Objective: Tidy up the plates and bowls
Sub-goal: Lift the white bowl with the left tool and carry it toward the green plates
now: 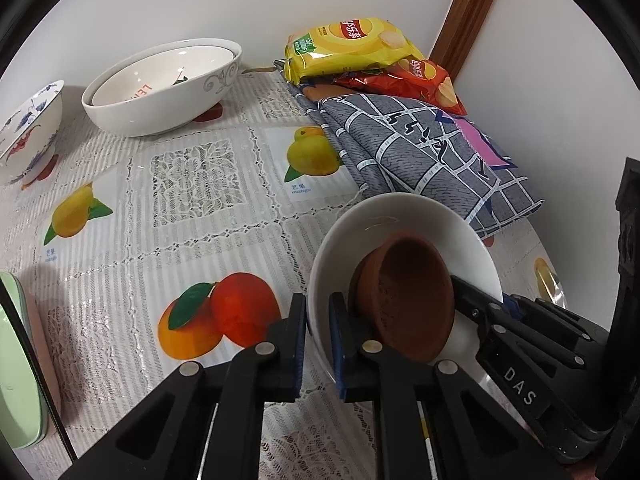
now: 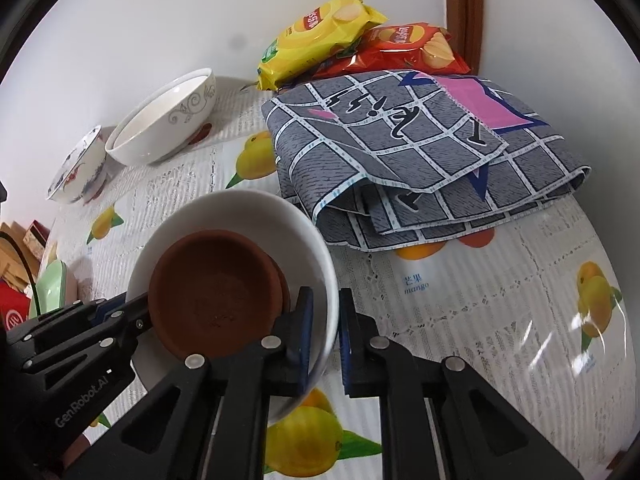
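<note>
A plain white bowl (image 1: 400, 216) (image 2: 240, 208) holds two stacked brown clay saucers (image 1: 408, 292) (image 2: 212, 292) over the fruit-print tablecloth (image 1: 192, 240). My left gripper (image 1: 318, 340) is shut on the bowl's left rim, one pad inside the wall and one outside. My right gripper (image 2: 325, 336) is shut on the opposite rim in the same way. Each gripper also shows in the other's view, the right gripper (image 1: 472, 300) and the left gripper (image 2: 132, 308). I cannot tell whether the bowl's foot touches the cloth.
Two nested white bowls (image 1: 160, 92) (image 2: 160, 128) and a blue-and-red flowered bowl (image 1: 28, 128) (image 2: 80, 172) stand by the back wall. Green plates (image 1: 16, 368) lie at the left edge. A folded grey checked cloth (image 1: 420, 152) (image 2: 400, 140) and crisp bags (image 1: 352, 48) fill the corner.
</note>
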